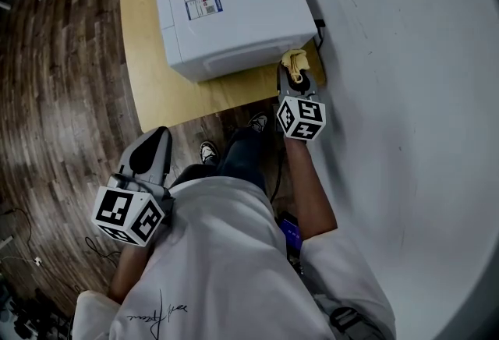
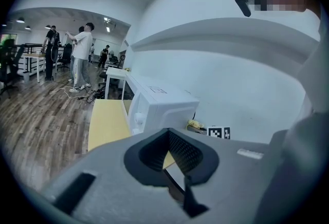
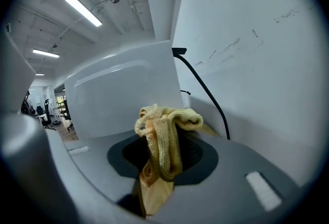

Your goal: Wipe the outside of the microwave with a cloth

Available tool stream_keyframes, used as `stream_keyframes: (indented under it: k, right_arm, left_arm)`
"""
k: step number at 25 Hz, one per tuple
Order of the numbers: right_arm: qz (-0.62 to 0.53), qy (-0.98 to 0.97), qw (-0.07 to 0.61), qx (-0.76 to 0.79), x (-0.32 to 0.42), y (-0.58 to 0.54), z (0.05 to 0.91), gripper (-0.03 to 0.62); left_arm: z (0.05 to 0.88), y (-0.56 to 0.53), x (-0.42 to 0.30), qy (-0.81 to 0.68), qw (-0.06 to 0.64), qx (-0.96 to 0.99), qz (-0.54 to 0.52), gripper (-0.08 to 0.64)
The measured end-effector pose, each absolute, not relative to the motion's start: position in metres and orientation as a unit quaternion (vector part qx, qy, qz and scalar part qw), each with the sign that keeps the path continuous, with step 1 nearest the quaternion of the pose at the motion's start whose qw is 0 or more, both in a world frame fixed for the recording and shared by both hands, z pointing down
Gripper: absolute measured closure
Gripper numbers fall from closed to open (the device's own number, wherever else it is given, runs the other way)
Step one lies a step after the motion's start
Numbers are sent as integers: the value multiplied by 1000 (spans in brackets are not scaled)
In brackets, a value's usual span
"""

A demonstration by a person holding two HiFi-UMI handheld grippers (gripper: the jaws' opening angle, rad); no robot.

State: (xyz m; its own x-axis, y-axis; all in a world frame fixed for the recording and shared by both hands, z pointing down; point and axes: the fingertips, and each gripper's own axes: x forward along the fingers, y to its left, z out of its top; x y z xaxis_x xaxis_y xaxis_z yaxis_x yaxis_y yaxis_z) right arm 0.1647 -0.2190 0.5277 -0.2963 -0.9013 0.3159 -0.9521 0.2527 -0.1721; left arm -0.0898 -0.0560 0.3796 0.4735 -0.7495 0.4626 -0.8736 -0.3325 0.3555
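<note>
The white microwave [image 1: 226, 11] stands on a small yellow table [image 1: 156, 89], close to a white wall. My right gripper [image 1: 295, 75] is shut on a bunched yellow cloth [image 1: 295, 60], at the microwave's near right corner. In the right gripper view the cloth [image 3: 164, 138] hangs over that gripper's [image 3: 160, 166] jaws, with the microwave's [image 3: 123, 99] white side just beyond; touching or apart, I cannot tell. My left gripper [image 1: 154, 145] hangs low at my left side, away from the table, shut and empty. Its own view shows the microwave [image 2: 159, 102] and table [image 2: 105, 120] from a distance.
A black power cable [image 3: 205, 94] runs down the white wall [image 1: 405, 97] behind the microwave. Wooden floor [image 1: 62, 97] lies left of the table. My shoes [image 1: 209, 151] stand at the table's near edge. Several people [image 2: 82, 53] stand far off across the room.
</note>
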Motion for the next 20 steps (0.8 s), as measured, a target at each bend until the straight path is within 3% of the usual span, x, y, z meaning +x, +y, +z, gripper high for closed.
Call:
stream_keyframes:
  k: [20]
  right_arm:
    - [174, -791, 76, 581, 121, -201, 531, 472]
  left_arm:
    - [381, -50, -99, -497, 284, 812, 111, 569]
